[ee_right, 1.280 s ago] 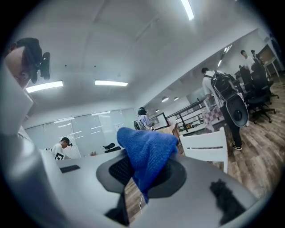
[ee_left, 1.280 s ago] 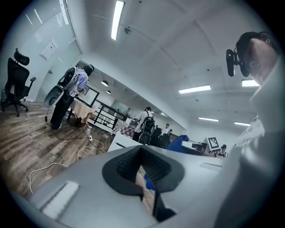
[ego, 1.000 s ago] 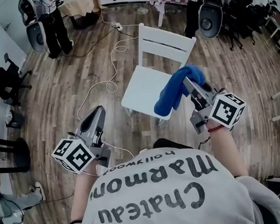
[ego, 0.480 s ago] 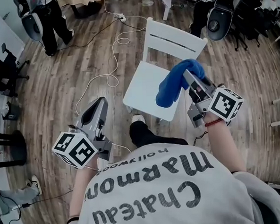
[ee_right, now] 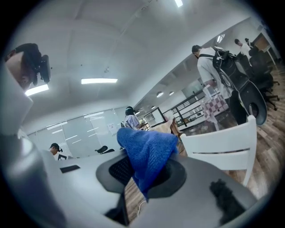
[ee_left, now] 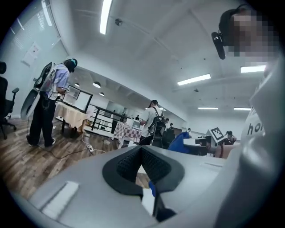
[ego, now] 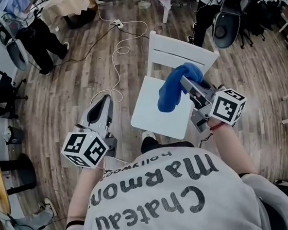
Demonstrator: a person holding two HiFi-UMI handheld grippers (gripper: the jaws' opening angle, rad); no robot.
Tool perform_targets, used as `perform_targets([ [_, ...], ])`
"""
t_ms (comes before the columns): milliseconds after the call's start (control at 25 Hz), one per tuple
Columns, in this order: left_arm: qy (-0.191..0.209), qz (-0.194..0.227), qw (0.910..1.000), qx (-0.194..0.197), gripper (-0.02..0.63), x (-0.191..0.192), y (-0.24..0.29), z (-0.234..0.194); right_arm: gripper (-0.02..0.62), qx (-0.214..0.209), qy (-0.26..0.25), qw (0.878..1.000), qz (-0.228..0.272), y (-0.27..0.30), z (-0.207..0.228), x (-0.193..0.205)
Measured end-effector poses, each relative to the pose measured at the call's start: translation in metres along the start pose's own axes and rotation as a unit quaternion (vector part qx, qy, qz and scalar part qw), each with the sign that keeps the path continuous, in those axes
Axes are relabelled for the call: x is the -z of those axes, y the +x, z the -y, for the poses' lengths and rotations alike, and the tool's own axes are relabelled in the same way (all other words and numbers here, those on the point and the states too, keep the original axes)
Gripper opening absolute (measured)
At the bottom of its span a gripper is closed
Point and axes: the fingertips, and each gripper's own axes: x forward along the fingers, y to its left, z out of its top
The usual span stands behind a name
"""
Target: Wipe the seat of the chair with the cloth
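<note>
Your right gripper (ego: 185, 81) is clamped on the blue cloth (ego: 173, 90). The cloth hangs bunched over the right side of the chair's white seat (ego: 156, 111), near the backrest, and does not appear pressed onto it, so I judge the wiping not yet begun, with the whole seat from front edge to back left to do. Your left gripper (ego: 103, 104) has its jaws together on nothing, out past the seat's left edge over the floor. The cloth looks thick and nubbly, a soft fold drooping below the jaws.
</note>
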Motion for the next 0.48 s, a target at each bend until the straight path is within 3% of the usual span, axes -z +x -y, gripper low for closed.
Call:
perform_targets([
  [120,0.014,0.008,0.9999,0.006,0.009,-0.021,0.037,-0.017,0.078,-0.02,-0.016,1.0,0.01,0.026,0.007,-0.018],
  [280,0.016,-0.014,0.9995,0.022,0.009,-0.024,0.084,-0.025,0.078,-0.044,-0.018,0.999,0.011,0.056,0.018,-0.027],
  [400,0.008,-0.021,0.9986,0.047,0.009,-0.028,0.109,-0.03,0.078,-0.041,-0.028,0.999,0.003,0.083,0.027,-0.028],
  [480,-0.006,-0.019,0.9992,0.035,0.009,-0.032,0.12,-0.042,0.078,-0.035,-0.034,0.999,0.002,0.099,0.03,-0.03],
])
